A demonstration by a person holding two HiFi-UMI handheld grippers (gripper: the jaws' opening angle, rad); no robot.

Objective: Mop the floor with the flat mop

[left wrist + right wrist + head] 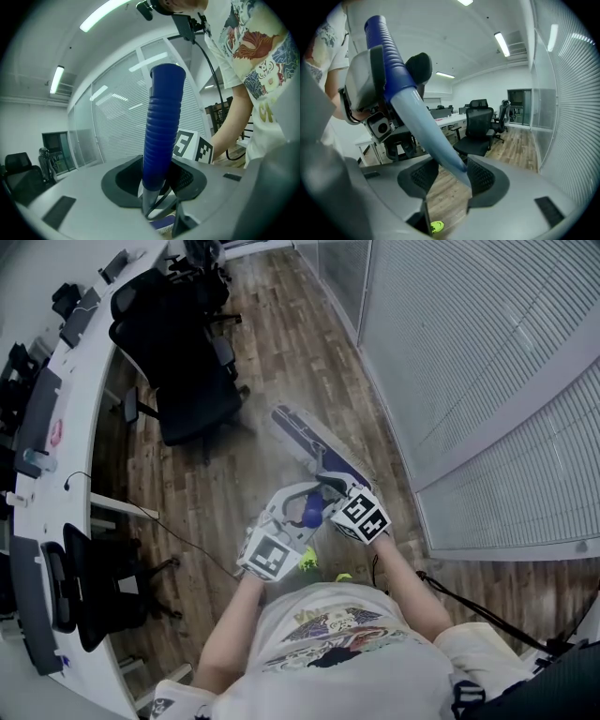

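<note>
The flat mop's blue and grey head point(300, 432) lies on the wooden floor ahead of me, close to the blind-covered glass wall. Its pole rises to a blue ribbed grip point(161, 126). My left gripper point(157, 180) is shut on the lower end of that grip. Further down, the grey pole point(426, 131) passes between the jaws of my right gripper point(452, 176). It rests against the right pad, with a gap at the left pad, so the jaws stand open around it. In the head view, the left gripper point(281, 532) and right gripper point(354, 507) sit side by side at the handle.
A black office chair point(183, 381) stands just left of the mop head, another point(94, 596) nearer me. A curved white desk point(70, 381) runs along the left. The glass wall with blinds point(469, 362) bounds the right. A small yellow-green object point(307, 562) lies on the floor at my feet.
</note>
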